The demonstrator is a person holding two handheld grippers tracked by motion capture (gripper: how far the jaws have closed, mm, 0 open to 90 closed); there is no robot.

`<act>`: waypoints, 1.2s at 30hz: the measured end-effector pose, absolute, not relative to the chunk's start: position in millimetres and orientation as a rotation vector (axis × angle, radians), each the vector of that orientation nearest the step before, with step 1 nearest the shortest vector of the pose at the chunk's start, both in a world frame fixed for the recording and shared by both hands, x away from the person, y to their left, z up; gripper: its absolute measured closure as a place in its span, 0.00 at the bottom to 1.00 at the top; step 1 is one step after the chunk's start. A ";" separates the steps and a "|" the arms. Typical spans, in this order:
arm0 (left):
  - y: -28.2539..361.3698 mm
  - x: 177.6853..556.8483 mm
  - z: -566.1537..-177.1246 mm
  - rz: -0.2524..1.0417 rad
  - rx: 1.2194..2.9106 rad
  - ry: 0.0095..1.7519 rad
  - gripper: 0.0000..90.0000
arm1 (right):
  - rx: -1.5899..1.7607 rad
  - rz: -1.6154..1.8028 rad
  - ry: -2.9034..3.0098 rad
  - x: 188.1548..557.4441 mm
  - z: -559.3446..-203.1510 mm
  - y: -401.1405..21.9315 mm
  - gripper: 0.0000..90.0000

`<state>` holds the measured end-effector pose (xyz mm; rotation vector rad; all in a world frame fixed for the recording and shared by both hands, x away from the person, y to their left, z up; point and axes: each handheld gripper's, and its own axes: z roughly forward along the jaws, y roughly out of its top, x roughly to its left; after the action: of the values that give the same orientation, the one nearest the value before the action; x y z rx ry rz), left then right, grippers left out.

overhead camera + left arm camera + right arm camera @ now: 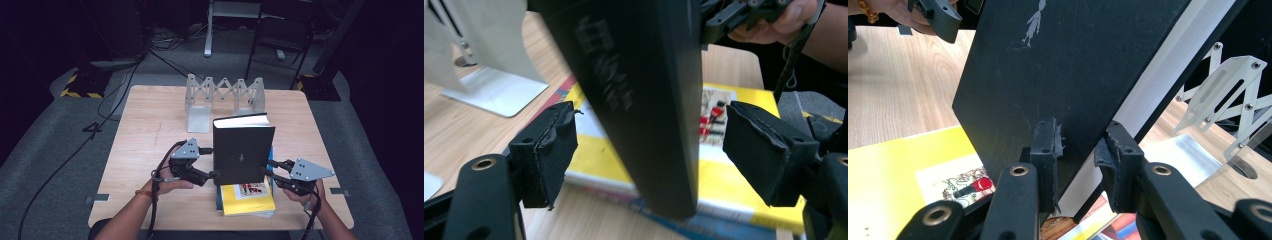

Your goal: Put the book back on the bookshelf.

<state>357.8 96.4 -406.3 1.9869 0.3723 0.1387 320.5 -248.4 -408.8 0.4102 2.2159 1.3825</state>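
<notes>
A black hardcover book stands upright on a yellow book that tops a small stack near the table's front edge. My right gripper is at the black book's right edge, and its pads are shut on the lower corner of the black book, cover and pages between them. My left gripper is at the book's left side. In the left gripper view the left gripper stands open, and the black spine passes between the pads without touching either.
A grey metal folding rack stands at the back of the wooden table. Bare wood lies left of the books. Beyond the table are a chair, desk legs and cables on the dark floor.
</notes>
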 end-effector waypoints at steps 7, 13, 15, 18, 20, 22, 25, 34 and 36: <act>79.6 362.0 -402.0 0.212 1.928 0.424 0.27 | 0.403 1.380 2.215 320.8 -409.2 -248.5 0.78; 71.4 370.0 -389.3 0.215 1.886 0.416 0.29 | 0.404 1.379 2.220 322.8 -409.4 -248.6 0.78; 68.9 374.3 -383.4 0.223 1.873 0.410 0.32 | 0.410 1.383 2.218 322.7 -409.4 -248.3 0.78; 66.0 379.9 -377.2 0.200 1.840 0.400 0.31 | 0.405 1.380 2.215 323.1 -410.0 -248.4 0.78; 63.5 383.1 -373.2 0.198 1.820 0.391 0.31 | 0.405 1.380 2.216 323.3 -410.1 -248.5 0.78; 63.2 387.1 -369.4 0.178 1.788 0.386 0.31 | 0.409 1.379 2.215 323.4 -410.5 -248.6 0.78; 65.6 392.4 -363.0 0.135 1.751 0.365 0.34 | 0.409 1.375 2.214 323.8 -410.8 -248.4 0.78; 66.5 383.5 -351.2 0.108 1.748 0.264 0.57 | 0.436 1.340 2.190 327.6 -412.7 -248.9 0.80; 65.7 381.2 -349.0 0.123 1.749 0.273 0.58 | 0.449 1.347 2.187 328.3 -413.1 -249.2 0.79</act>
<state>381.2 65.7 -349.0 1.7487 0.2735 0.1234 328.3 -249.2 -413.1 0.4486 2.1866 1.3472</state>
